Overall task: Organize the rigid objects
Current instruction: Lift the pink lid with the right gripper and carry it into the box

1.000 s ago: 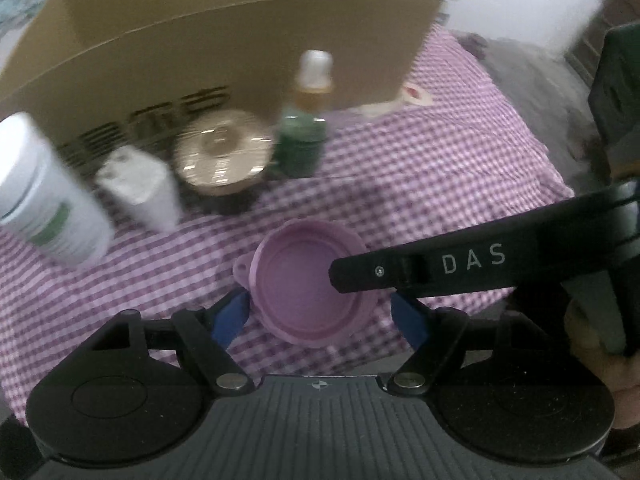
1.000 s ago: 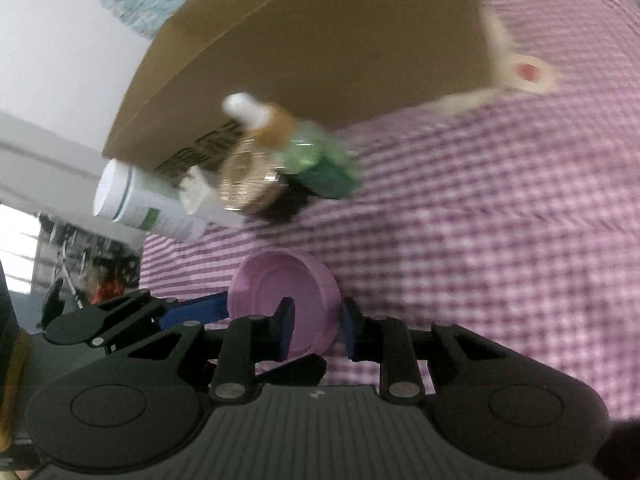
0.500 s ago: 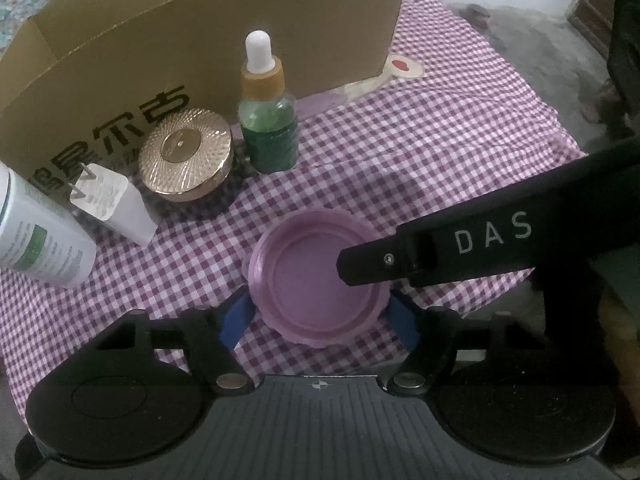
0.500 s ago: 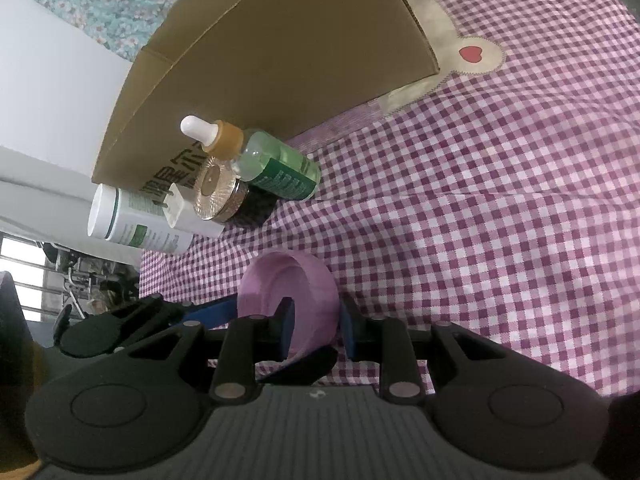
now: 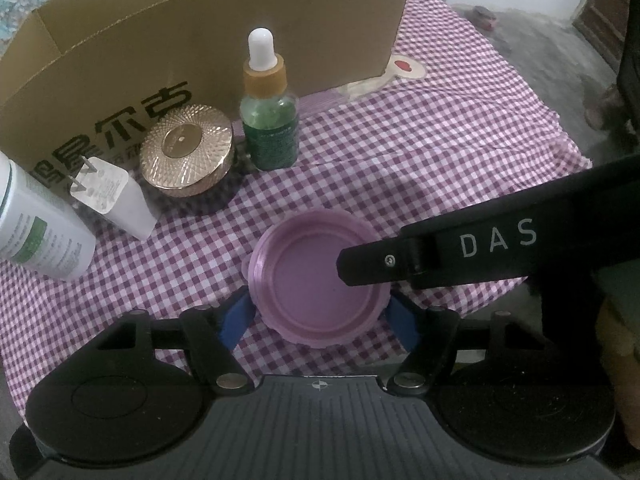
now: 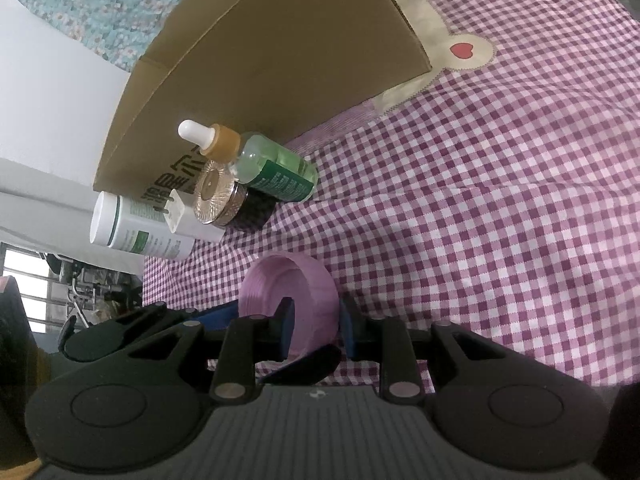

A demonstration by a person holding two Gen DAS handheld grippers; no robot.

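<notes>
Lid (image 5: pixel 316 280), pink and round, hollow side up, straight ahead of the left gripper (image 5: pixel 320 312) and low in its view. Hard to tell whether resting on the checked cloth (image 5: pixel 420 152) of the desk or lifted just clear of it. Spanned across its full width by the two blue pads (image 5: pixel 240 314), one at each edge. Left gripper: has just been closing its jaws, with the lid between them, and to all appearance pressing on the rim from both sides.

Pinched as well by the right gripper (image 6: pixel 316 320), reaching in from the right side of the left wrist view. One finger inside the hollow, the other outside the wall, narrowly clamped on that wall. Held twice over, then, with neither hand the nearer. No long axis to reckon with on a round thing, only a flat face: turned upward in the left wrist view, seen tilted and nearly edge-on in the right wrist view.

Beyond the lid and apart from it, a row along the front wall of the cardboard box (image 5: pixel 200 40): white bottle (image 5: pixel 36 224), charger plug (image 5: pixel 116 196), gold jar (image 5: pixel 186 150), dropper bottle (image 5: pixel 270 128). Inside of the box hidden from both views.

Probably a handover or a shared carry. Either way, likely calls for one gripper to let go, then a forward path either up over the row to the box or down into the bare cloth in front of the row. Worth keeping clear of the tall dropper bottle, directly in line ahead.
</notes>
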